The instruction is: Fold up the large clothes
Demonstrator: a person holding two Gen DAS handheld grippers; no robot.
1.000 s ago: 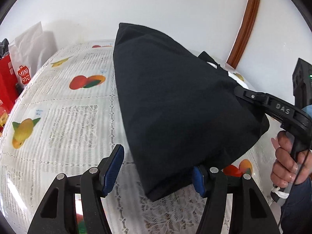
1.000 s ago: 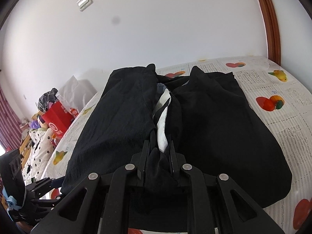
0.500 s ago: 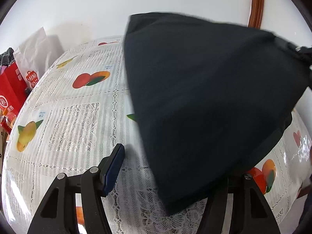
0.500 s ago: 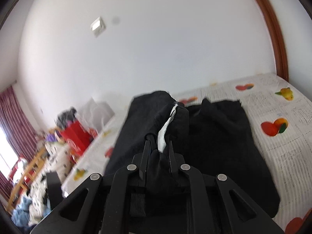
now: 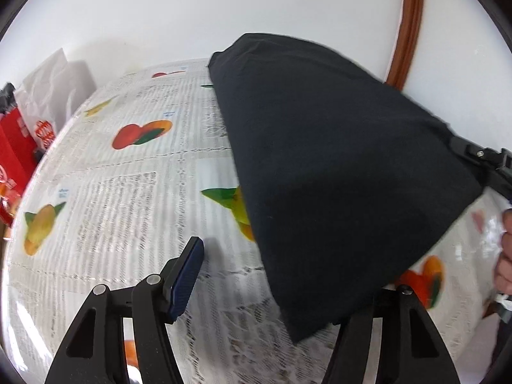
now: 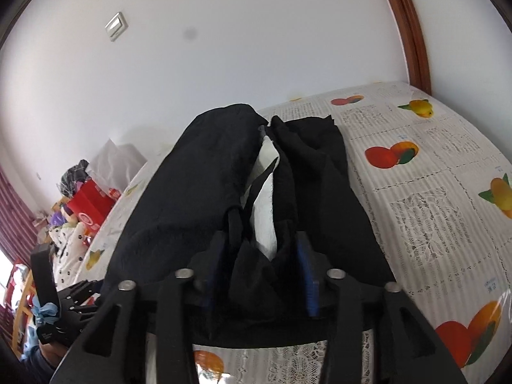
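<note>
A large black garment (image 5: pixel 326 172) lies folded on the fruit-print tablecloth (image 5: pixel 121 198), its near part lifted off the table. In the right wrist view the black garment (image 6: pixel 198 192) shows a white inner label or lining (image 6: pixel 265 211) along its middle. My right gripper (image 6: pixel 260 275) has its jaws parted with a bunch of the black cloth between the blue pads. My left gripper (image 5: pixel 275 284) is open and empty; its right finger is hidden behind the cloth's lower corner. The right gripper also shows in the left wrist view (image 5: pixel 480 156) at the cloth's right edge.
A red shopping bag (image 5: pixel 19 147) and a white plastic bag (image 5: pixel 54 92) stand at the table's left end. A brown door frame (image 5: pixel 409 25) rises behind on the white wall. More clutter and a red bag (image 6: pixel 86 204) lie left of the table.
The right gripper lifted the garment's edge and carried it over the table, then its jaws parted from tightly shut. The left gripper stayed open, and the cloth now covers its right finger.
</note>
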